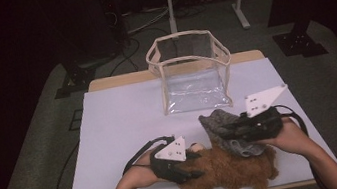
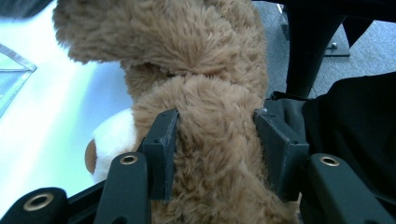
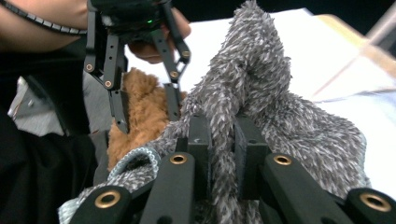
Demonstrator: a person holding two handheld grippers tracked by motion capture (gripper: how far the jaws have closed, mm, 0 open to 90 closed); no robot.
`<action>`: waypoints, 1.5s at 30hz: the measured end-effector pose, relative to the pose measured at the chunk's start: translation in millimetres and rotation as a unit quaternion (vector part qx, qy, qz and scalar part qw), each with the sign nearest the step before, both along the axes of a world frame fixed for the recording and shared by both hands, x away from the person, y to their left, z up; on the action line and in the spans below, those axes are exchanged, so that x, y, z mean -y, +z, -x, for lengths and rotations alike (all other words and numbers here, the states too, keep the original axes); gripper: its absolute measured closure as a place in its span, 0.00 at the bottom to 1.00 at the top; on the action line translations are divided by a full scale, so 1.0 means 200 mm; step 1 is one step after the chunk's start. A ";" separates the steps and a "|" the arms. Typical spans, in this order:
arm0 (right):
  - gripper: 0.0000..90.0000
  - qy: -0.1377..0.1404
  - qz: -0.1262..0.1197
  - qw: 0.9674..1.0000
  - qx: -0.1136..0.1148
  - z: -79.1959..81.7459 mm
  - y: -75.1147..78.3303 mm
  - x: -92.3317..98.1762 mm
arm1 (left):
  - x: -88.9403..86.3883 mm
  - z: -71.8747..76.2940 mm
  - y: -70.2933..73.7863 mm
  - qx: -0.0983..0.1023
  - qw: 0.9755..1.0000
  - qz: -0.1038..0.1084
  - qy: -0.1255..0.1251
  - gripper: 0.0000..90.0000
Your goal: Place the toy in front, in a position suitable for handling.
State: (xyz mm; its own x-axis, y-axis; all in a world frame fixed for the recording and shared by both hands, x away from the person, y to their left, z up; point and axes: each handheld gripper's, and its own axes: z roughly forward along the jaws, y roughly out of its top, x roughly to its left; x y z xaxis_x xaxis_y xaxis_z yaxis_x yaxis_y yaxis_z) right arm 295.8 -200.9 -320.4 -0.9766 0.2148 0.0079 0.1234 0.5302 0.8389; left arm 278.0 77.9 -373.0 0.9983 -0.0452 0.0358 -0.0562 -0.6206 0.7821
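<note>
while the bear (image 1: 228, 166) lies at the table's (image 1: 121, 127) near edge, the left gripper (image 1: 187, 165) clamps its furry body and the right gripper (image 1: 228, 133) pinches a grey sock (image 1: 221, 122) just above it, before a clear bag (image 1: 191, 71).

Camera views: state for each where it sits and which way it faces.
High view: above the person's side, facing forward and down on the table; forearms, both hand-held grippers.
Left gripper view: rides the left hand-held gripper, looking along its jaws clamped on the brown teddy bear.
Right gripper view: rides the right hand-held gripper, jaws shut on the grey fuzzy garment; left hand behind.
Shared: the bear shows in both gripper views.
</note>
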 end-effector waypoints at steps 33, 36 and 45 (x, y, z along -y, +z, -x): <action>0.88 -0.046 0.018 0.998 -0.034 0.12 -0.25 0.26 | -0.04 -0.06 0.03 0.012 0.999 0.015 0.039 0.46; 0.88 -0.049 0.012 0.998 -0.037 0.10 -0.26 0.28 | -0.10 -0.07 0.03 0.005 0.999 0.016 0.051 0.42; 0.87 -0.060 0.021 0.998 -0.007 0.11 -0.17 0.23 | -0.14 -0.09 -0.08 -0.022 0.997 0.048 0.057 0.50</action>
State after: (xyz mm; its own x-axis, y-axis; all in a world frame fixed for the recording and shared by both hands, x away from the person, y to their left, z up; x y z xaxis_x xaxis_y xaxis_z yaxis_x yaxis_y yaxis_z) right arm 272.9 -247.0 -353.8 -0.9435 0.3311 0.0100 0.2002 0.5458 0.8136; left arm 295.6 105.4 -388.6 0.9975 0.0699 -0.0090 0.0456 -0.5429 0.8385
